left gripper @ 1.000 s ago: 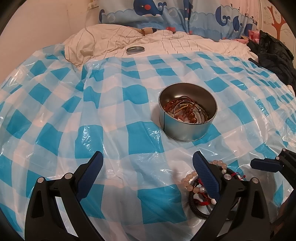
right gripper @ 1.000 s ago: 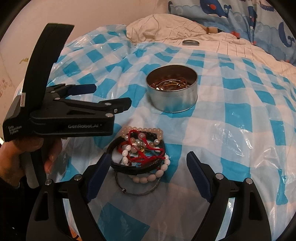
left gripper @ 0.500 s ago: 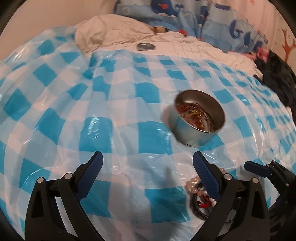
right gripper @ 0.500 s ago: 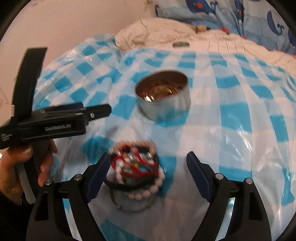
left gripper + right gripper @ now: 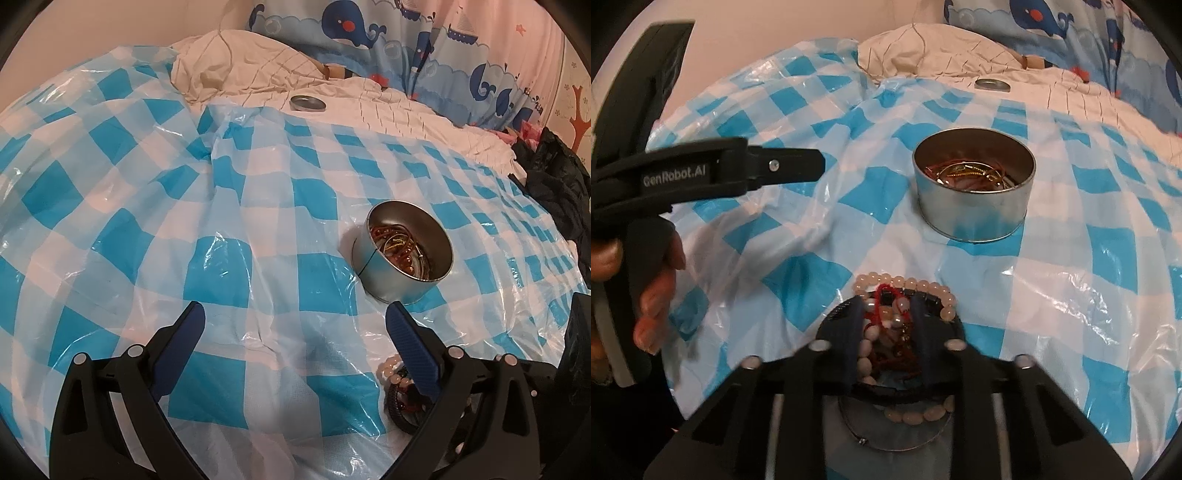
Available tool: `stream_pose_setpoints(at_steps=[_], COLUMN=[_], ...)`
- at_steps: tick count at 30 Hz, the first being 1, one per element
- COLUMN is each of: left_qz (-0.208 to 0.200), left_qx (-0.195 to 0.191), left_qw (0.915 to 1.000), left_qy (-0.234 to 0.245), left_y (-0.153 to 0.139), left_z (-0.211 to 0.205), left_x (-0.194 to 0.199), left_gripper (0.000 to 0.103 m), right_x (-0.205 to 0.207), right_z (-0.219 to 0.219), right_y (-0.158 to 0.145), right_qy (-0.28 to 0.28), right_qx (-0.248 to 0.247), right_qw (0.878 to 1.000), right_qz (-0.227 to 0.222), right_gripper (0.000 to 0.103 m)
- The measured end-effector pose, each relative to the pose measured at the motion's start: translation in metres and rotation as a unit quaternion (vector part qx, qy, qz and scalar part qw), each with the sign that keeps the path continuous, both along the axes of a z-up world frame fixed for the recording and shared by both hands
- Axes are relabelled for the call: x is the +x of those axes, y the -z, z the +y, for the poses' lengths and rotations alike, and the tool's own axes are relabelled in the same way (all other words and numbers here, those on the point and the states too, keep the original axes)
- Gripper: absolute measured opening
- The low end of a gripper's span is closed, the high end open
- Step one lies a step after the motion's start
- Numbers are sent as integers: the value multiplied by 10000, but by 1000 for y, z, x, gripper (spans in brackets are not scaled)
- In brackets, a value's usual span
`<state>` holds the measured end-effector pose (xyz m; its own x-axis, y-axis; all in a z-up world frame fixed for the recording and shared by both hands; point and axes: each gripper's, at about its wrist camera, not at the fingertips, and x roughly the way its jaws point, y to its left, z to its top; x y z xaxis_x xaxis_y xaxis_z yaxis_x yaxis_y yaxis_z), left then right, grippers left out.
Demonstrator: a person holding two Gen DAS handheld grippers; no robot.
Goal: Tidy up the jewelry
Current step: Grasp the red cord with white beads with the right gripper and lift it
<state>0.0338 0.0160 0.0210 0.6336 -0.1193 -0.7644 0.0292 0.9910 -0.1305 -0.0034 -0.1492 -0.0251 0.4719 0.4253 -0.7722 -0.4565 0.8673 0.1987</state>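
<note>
A pile of bracelets, with pale beads, red cord and black bands, lies on the blue-checked plastic sheet. My right gripper is down on the pile. Its jaws are closing, with red cord and beads pinched between the pads. Beyond it stands a round open metal tin holding gold and amber bangles. My left gripper hovers open over the bare sheet, left of the pile and short of the tin. Seen from the right wrist, the left gripper is held by a hand at the left.
The tin's lid lies on the white bedding behind the sheet. A dark garment is heaped at the right edge. A whale-print curtain hangs at the back. The sheet is wrinkled and glossy.
The right gripper has moved forward onto the bracelet pile and its jaws have gone from wide apart to narrow around it. The left gripper has drifted left and rolled, staying open.
</note>
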Motion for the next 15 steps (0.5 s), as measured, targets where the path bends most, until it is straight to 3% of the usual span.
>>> stream_pose_setpoints(at_steps=[3, 10, 15], left_qz=[18, 116, 211], left_qx=[7, 95, 80], left_qw=[10000, 9998, 9984], left_qy=[25, 153, 517], left_y=[0, 5, 12], left_z=[0, -12, -34], left_x=[0, 2, 3], left_gripper=[94, 94, 94], right_x=[1, 0, 5], right_z=[-9, -33, -76], right_y=[-1, -16, -31], right_qy=[63, 288, 918], right_qx=[279, 1018, 1680], right_qw=[9995, 9943, 9815], right_qz=[95, 109, 36], right_gripper=[5, 4, 4])
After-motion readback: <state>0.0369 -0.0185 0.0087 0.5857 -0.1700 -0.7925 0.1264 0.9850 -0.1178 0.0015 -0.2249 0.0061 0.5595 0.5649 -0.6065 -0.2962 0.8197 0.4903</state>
